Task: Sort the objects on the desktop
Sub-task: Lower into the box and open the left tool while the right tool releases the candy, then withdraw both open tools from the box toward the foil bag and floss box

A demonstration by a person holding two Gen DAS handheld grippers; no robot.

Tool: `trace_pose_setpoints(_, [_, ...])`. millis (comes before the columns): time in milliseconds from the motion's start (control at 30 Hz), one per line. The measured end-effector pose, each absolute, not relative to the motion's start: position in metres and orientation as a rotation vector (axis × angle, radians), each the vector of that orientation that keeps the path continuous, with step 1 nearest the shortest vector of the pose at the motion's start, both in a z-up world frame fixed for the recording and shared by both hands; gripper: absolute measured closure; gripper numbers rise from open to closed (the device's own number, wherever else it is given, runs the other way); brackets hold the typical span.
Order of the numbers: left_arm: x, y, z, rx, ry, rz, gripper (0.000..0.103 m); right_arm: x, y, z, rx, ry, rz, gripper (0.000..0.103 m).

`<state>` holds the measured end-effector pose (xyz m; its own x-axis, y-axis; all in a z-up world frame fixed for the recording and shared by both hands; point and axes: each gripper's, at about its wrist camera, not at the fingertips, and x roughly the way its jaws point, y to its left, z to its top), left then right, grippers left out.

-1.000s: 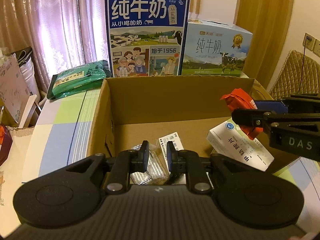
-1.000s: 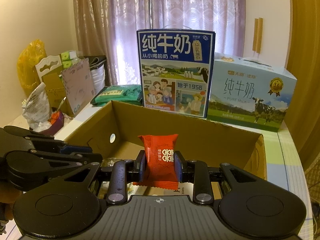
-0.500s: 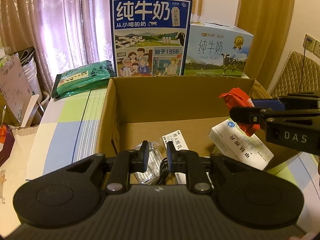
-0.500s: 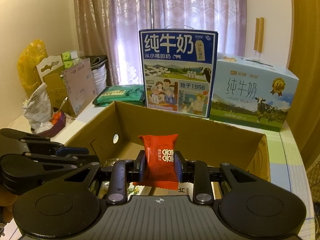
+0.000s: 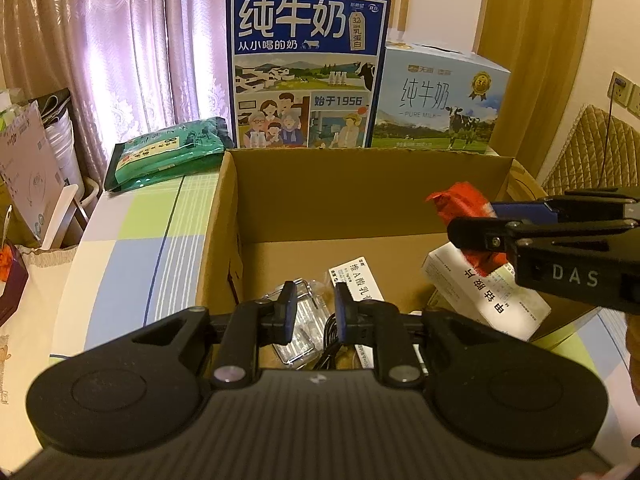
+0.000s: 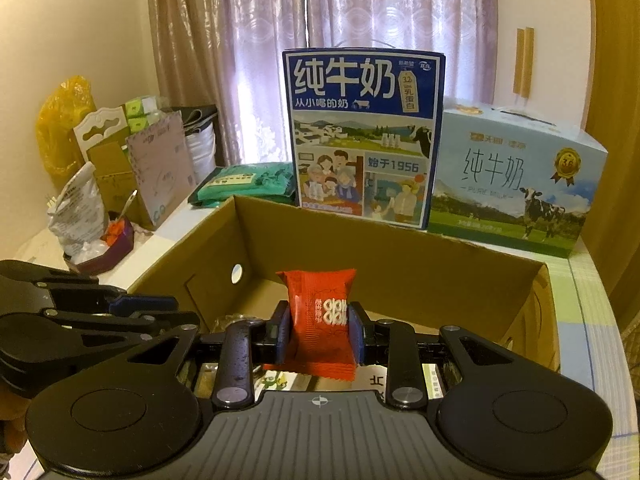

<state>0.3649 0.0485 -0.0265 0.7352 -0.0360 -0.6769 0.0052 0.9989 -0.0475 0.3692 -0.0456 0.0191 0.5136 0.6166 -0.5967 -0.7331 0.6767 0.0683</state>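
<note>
Closest to me, my right gripper (image 6: 319, 326) is clamped on one red snack packet (image 6: 321, 316), holding it upright by its lower half with the crimped top standing free above the jaws; it hangs over the near part of the open cardboard box (image 6: 404, 258). I judge the packet light, soft and crinkly, its film a little slippery, so the middle of its body, where the pads now sit, is the right place to hold it, with a squeeze gentle enough not to crush whatever is inside. My left gripper (image 5: 315, 312) holds nothing, its jaws standing a narrow gap apart over the box's near edge. In the left view the right gripper (image 5: 472, 236) comes in from three o'clock with the same packet (image 5: 460, 200). On the box floor just beyond my left fingertips I count one clear plastic item (image 5: 298, 330), one dark cable (image 5: 330, 344) and one narrow white printed box (image 5: 358, 278), and at about two o'clock one white medicine carton (image 5: 486, 302) leaning against the right wall. Further off at ten o'clock, one green packet (image 5: 168, 152) lies on the checked tablecloth (image 5: 132, 248). At twelve o'clock, behind the box, stand two milk cartons: one tall dark-blue milk case (image 5: 306, 68) and one pale-blue milk case (image 5: 440, 114) to its right.
</note>
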Motion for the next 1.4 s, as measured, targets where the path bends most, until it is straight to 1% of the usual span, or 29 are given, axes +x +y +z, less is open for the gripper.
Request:
trace_pose_setpoints(67, [0.365, 0.049, -0.027, -0.043, 0.745, -0.024, 0.087, 0.369, -0.044, 0.02, -0.201, 0.624, 0.822, 0.075])
trace_pose_setpoints(133, [0.365, 0.048, -0.026, -0.044, 0.745, -0.024, 0.086, 0.368, -0.045, 0.021, -0.197, 0.618, 0.826, 0.07])
trace_pose_setpoints(200, [0.365, 0.049, -0.026, -0.044, 0.744, -0.023, 0.086, 0.368, -0.046, 0.021, -0.191, 0.615, 0.821, 0.063])
trace_pose_setpoints(367, [0.36, 0.049, -0.023, -0.045, 0.738, -0.022, 0.086, 0.365, -0.056, 0.021, -0.169, 0.628, 0.809, 0.06])
trace_pose_setpoints(667, [0.344, 0.043, -0.007, -0.035, 0.719, -0.02, 0.083, 0.343, -0.082, 0.034, -0.12, 0.629, 0.795, 0.054])
trace_pose_setpoints(967, [0.304, 0.029, 0.007, -0.032, 0.71, -0.031, 0.074, 0.305, -0.121, 0.045, -0.077, 0.644, 0.762, 0.045])
trace_pose_setpoints(1167, [0.269, 0.021, 0.011, -0.041, 0.716, -0.031, 0.061, 0.276, -0.152, 0.046, -0.046, 0.666, 0.735, 0.039])
trace_pose_setpoints(1233, [0.257, 0.018, 0.012, -0.041, 0.72, -0.03, 0.053, 0.267, -0.163, 0.045, -0.037, 0.674, 0.727, 0.035])
trace_pose_setpoints(1267, [0.252, 0.017, 0.012, -0.041, 0.722, -0.028, 0.051, 0.263, -0.168, 0.045, -0.032, 0.676, 0.721, 0.032])
trace_pose_setpoints(1300, [0.247, 0.016, 0.012, -0.042, 0.722, -0.028, 0.046, 0.258, -0.174, 0.044, -0.027, 0.679, 0.714, 0.028])
trace_pose_setpoints(1333, [0.24, 0.015, 0.012, -0.043, 0.721, -0.026, 0.042, 0.254, -0.179, 0.044, -0.022, 0.682, 0.707, 0.026])
trace_pose_setpoints(1400, [0.231, 0.013, 0.012, -0.041, 0.723, -0.028, 0.042, 0.248, -0.191, 0.044, -0.012, 0.69, 0.691, 0.02])
